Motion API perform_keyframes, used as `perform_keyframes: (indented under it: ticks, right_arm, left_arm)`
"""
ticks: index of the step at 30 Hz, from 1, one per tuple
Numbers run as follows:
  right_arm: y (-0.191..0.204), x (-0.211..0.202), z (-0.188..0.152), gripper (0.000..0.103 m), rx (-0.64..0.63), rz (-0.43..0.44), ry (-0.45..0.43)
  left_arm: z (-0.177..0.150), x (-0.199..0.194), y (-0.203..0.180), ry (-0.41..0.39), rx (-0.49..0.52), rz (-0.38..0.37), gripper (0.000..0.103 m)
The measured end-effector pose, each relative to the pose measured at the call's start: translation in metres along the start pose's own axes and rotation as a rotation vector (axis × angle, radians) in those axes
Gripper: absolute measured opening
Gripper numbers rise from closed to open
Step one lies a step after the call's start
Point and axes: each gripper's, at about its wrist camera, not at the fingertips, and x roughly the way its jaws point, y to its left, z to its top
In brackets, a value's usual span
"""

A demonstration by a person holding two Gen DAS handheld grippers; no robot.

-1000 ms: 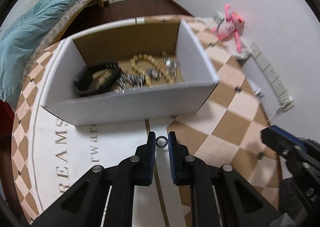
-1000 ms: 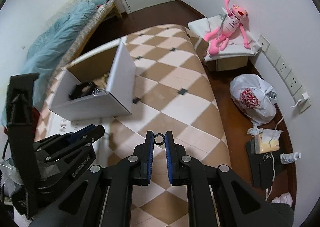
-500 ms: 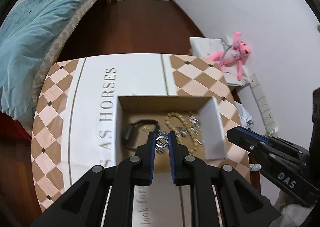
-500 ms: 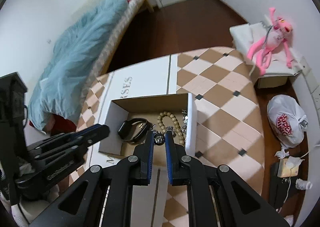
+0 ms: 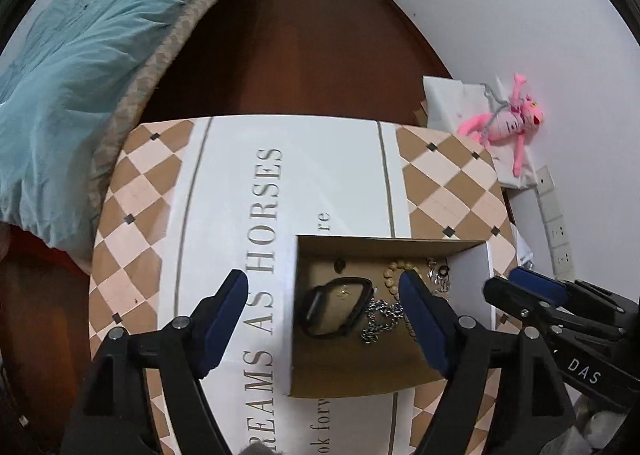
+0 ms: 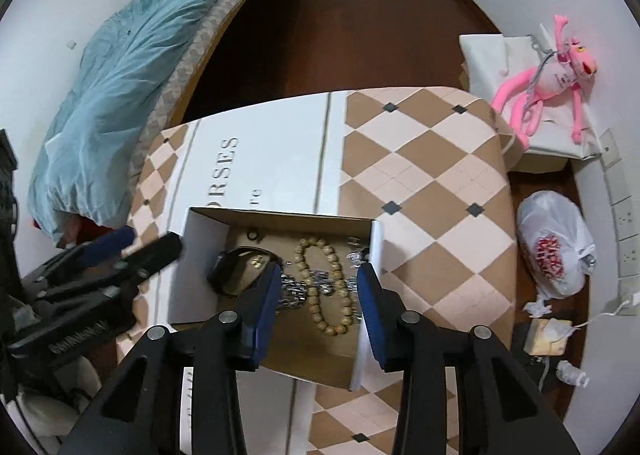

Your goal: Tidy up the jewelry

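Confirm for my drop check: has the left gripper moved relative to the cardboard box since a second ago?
Yes. The left gripper went from short of the cardboard box to above it; its jaws have just been opening, nothing between them.

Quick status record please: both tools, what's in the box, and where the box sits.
left tool: jaws have just been opening, wide, nothing between them
right tool: jaws have just been opening, nothing gripped, over the box
box: open cardboard, on the checkered cloth
contents: black band, wooden bead bracelet, silver chain, small rings near the far wall
outside box: no jewelry seen on the cloth
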Motion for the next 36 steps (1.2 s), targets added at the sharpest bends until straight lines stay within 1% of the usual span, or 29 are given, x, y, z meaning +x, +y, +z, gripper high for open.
perform_keyframes:
  ticks: [1, 2, 3, 5, 6, 7, 8, 9, 10, 13, 15, 17, 22, 24, 30, 32, 36]
  right_arm:
    - [0.0, 0.0, -0.001, 0.042, -0.002, -0.009, 0.002]
    - [-0.001, -0.001, -0.002, 0.042, -0.005, -0.026, 0.001]
    - [-0.001, -0.002, -0.004, 0.044, -0.007, -0.04, -0.003]
    - [-0.001, -0.003, -0.009, 0.051, -0.009, -0.059, -0.011]
    - [-0.001, -0.004, -0.012, 0.062, -0.01, -0.076, -0.014]
    - [-0.001, -0.003, -0.015, 0.076, -0.01, -0.087, -0.014]
    - [-0.001, -0.003, -0.018, 0.083, -0.012, -0.098, -0.015]
    - [-0.001, -0.002, -0.023, 0.093, -0.015, -0.118, -0.017]
    - [-0.001, -0.002, -0.027, 0.095, -0.016, -0.138, -0.021]
    - [0.0, -0.002, -0.038, 0.096, -0.012, -0.175, -0.03]
    - [0.001, -0.004, -0.045, 0.099, -0.006, -0.197, -0.042]
    - [0.001, -0.009, -0.051, 0.099, -0.004, -0.217, -0.059]
    - [0.006, -0.029, -0.064, 0.1, 0.001, -0.235, -0.108]
    - [0.011, -0.045, -0.071, 0.1, -0.004, -0.249, -0.142]
    - [0.029, -0.093, -0.093, 0.1, -0.019, -0.266, -0.238]
    - [0.034, -0.113, -0.105, 0.1, -0.016, -0.262, -0.274]
    - [0.044, -0.151, -0.128, 0.1, -0.019, -0.275, -0.351]
  left_arm:
    - [0.0, -0.001, 0.003, 0.001, -0.006, 0.009, 0.077]
    - [-0.001, -0.002, 0.005, 0.001, -0.009, 0.018, 0.08]
    - [-0.002, -0.003, 0.007, -0.002, -0.013, 0.029, 0.089]
    - [-0.006, -0.006, 0.009, -0.015, -0.011, 0.053, 0.099]
    - [-0.009, -0.008, 0.009, -0.025, -0.009, 0.066, 0.099]
    - [-0.013, -0.01, 0.009, -0.035, -0.006, 0.078, 0.099]
    - [-0.016, -0.011, 0.009, -0.042, -0.002, 0.087, 0.1]
    - [-0.019, -0.011, 0.009, -0.047, 0.003, 0.097, 0.1]
    - [-0.023, -0.011, 0.008, -0.049, 0.005, 0.107, 0.1]
    - [-0.032, -0.012, 0.007, -0.061, 0.015, 0.126, 0.101]
    - [-0.036, -0.013, 0.007, -0.061, 0.015, 0.126, 0.101]
    - [-0.042, -0.015, 0.007, -0.063, 0.011, 0.126, 0.101]
    - [-0.054, -0.032, 0.008, -0.09, 0.0, 0.119, 0.101]
    - [-0.06, -0.044, 0.007, -0.107, -0.002, 0.117, 0.101]
    - [-0.081, -0.095, -0.002, -0.205, 0.005, 0.118, 0.101]
    - [-0.09, -0.114, -0.004, -0.236, 0.005, 0.11, 0.101]
    - [-0.107, -0.147, -0.006, -0.289, 0.008, 0.119, 0.101]
